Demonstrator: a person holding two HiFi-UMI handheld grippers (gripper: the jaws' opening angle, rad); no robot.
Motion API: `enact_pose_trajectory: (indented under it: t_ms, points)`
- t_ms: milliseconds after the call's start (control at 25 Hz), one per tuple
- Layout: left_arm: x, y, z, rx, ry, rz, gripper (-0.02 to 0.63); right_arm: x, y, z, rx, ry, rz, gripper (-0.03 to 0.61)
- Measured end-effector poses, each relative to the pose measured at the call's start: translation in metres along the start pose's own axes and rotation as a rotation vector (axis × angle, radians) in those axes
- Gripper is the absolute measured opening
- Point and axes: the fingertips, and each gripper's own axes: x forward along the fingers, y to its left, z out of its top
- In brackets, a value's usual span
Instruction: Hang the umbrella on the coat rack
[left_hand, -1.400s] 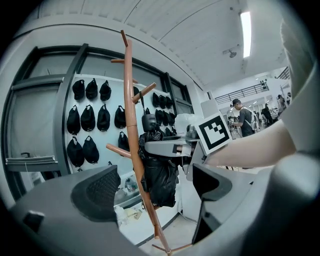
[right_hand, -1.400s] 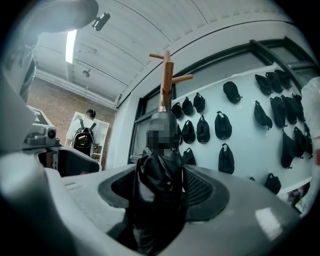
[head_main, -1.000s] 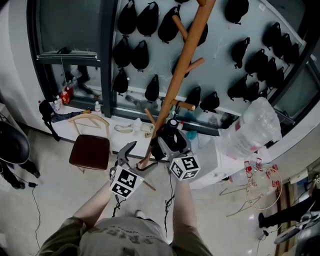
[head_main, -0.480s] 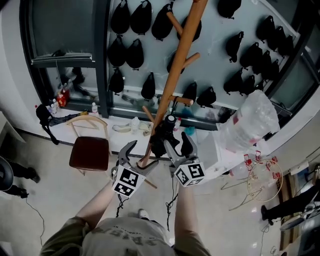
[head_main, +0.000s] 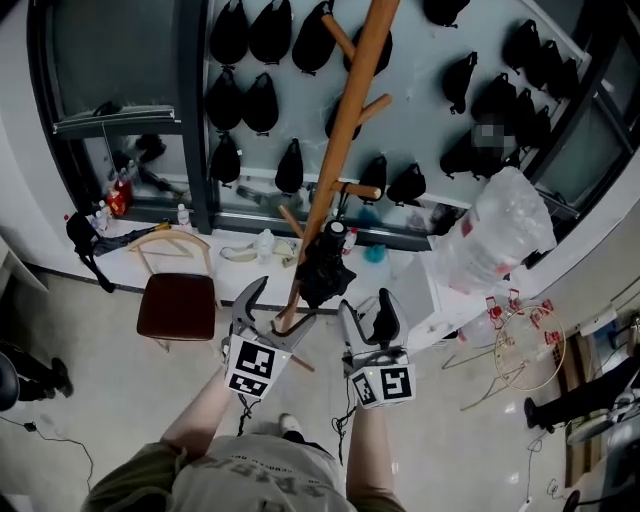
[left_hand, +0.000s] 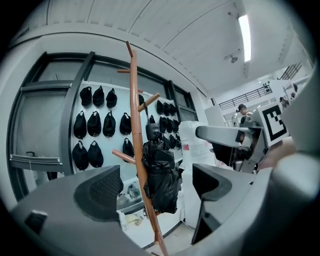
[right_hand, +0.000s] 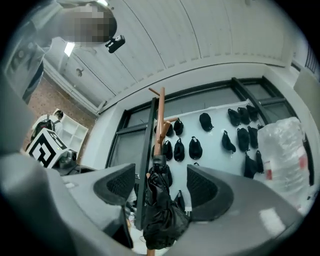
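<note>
We take this for a workshop or test room, not a home. Rows of black caps (head_main: 260, 100) hang on a pale wall (head_main: 430, 110). A wooden coat rack (head_main: 345, 120) stands by a cluttered white bench (head_main: 232, 272) and a plastic-wrapped bundle (head_main: 495, 235), under a ceiling strip light (left_hand: 245, 30).

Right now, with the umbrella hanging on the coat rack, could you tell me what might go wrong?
The umbrella hangs against the coat rack pole, its hook hidden, so it may slip off. The left gripper and right gripper, both open, are near it; a swing could knock it.
</note>
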Motion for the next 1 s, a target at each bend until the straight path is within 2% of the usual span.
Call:
enact_pose_trajectory:
  t_ms: [160, 360, 400, 480, 520, 560, 720, 760, 880, 920, 1000]
  points:
    - [-0.006, -0.002, 0.003, -0.031, -0.044, 0.020, 0.457, -0.017, -0.001, -0.003, -0.007, 0.011, -0.071, 0.321]
    - [-0.016, 0.000, 0.006, -0.050, -0.096, 0.076, 0.433, -0.033, -0.006, -0.007, 0.013, 0.007, -0.169, 0.226]
    - [-0.019, 0.002, 0.007, -0.056, -0.104, 0.097, 0.396, -0.035, -0.006, -0.006, 0.013, 0.006, -0.182, 0.207]
    - [-0.024, 0.008, 0.008, -0.062, -0.123, 0.150, 0.248, -0.039, -0.007, -0.006, 0.011, 0.007, -0.200, 0.206]
    - [-0.027, 0.010, 0.009, -0.066, -0.132, 0.170, 0.217, -0.041, -0.007, -0.005, 0.009, 0.007, -0.210, 0.191]
    - [-0.028, 0.012, 0.009, -0.071, -0.138, 0.182, 0.202, -0.043, -0.007, -0.005, 0.009, 0.006, -0.219, 0.122]
    - [-0.033, 0.014, 0.012, -0.079, -0.159, 0.203, 0.103, -0.048, -0.007, -0.004, 0.004, 0.007, -0.241, 0.106]
    - [-0.034, 0.014, 0.012, -0.080, -0.164, 0.203, 0.070, -0.049, -0.007, -0.003, 0.000, 0.005, -0.247, 0.048]
    - [-0.035, 0.013, 0.011, -0.080, -0.170, 0.199, 0.032, -0.052, -0.006, 0.001, -0.019, -0.003, -0.259, 0.040]
    - [-0.036, 0.013, 0.011, -0.078, -0.171, 0.195, 0.026, -0.052, -0.005, 0.001, -0.027, -0.005, -0.261, 0.005]
    - [-0.036, 0.010, 0.011, -0.079, -0.179, 0.178, 0.012, -0.053, -0.005, 0.001, -0.037, -0.005, -0.264, 0.002]
